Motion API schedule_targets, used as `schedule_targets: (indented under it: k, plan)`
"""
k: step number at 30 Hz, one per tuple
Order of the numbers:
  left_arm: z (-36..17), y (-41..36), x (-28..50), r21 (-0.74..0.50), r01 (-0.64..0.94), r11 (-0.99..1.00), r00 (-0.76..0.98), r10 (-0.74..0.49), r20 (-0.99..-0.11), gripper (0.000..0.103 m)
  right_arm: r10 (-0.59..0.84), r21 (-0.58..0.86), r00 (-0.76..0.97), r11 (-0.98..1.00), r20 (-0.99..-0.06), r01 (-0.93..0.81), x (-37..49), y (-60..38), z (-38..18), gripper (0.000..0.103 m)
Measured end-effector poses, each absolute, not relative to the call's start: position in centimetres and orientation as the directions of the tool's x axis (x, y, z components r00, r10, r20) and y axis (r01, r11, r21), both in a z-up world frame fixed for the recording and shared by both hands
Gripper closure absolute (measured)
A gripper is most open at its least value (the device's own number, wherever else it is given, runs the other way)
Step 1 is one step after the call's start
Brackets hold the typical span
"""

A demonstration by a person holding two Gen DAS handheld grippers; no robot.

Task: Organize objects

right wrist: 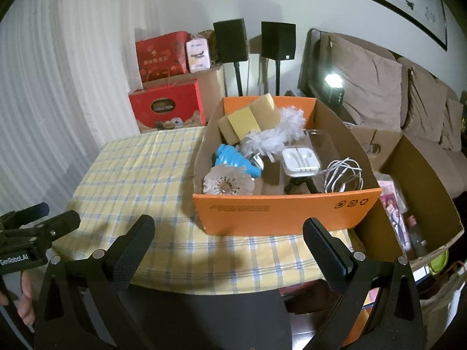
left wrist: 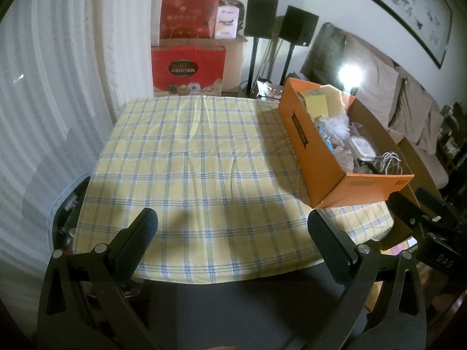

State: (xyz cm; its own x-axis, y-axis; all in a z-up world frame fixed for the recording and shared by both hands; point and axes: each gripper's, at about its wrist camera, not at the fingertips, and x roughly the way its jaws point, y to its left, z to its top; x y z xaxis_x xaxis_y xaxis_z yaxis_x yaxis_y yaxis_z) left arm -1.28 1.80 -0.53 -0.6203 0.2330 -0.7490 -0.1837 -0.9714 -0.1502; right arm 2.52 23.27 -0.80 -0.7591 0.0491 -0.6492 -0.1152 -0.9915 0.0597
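Jaws of left gripper [left wrist: 232, 234] held apart, nothing between; orange box [left wrist: 329, 172] seen ahead-right on checked surface [left wrist: 189, 160].
Jaws of right gripper [right wrist: 229, 234] apart, empty; box straight ahead, packed with oddments; stage cannot be judged.

A home living room; cushioned sofa [right wrist: 379, 87], checked tablecloth [left wrist: 189, 160], framed painting [left wrist: 408, 5].

left gripper [left wrist: 232, 230] agape, right gripper [right wrist: 228, 234] too (empty)
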Motion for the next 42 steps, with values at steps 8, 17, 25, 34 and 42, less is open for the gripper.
schedule_targets:
  k: [8,17,25,34,42]
  plan:
    - [-0.52,1.86,-1.26,-0.147,-0.185,-0.972,-0.622,0.232,-0.748,0.0,0.053,0.062,-0.76,-0.991,-0.648,-0.122,2.53,23.37,-0.74,0.001]
    - [-0.52,1.94,-1.22,-0.146,-0.186,-0.972,-0.621,0.232,-0.748,0.0,0.052,0.064,-0.76,-0.99,-0.647,-0.123,2.55,23.41,-0.68,0.001]
    - [-0.52,2.02,-1.16,-0.143,-0.188,-0.972,-0.622,0.23,-0.748,0.0,0.053,0.063,-0.762,-0.99,-0.646,-0.122,2.64,23.5,-0.7,0.001]
    - [-0.51,2.06,-1.13,-0.144,-0.187,-0.972,-0.622,0.23,-0.748,0.0,0.053,0.064,-0.762,-0.99,-0.645,-0.123,2.62,23.54,-0.73,0.001]
    - [-0.48,2.09,-1.04,-0.143,-0.185,-0.972,-0.624,0.229,-0.747,0.0,0.053,0.065,-0.763,-0.99,-0.644,-0.124,2.7,23.55,-0.66,0.001]
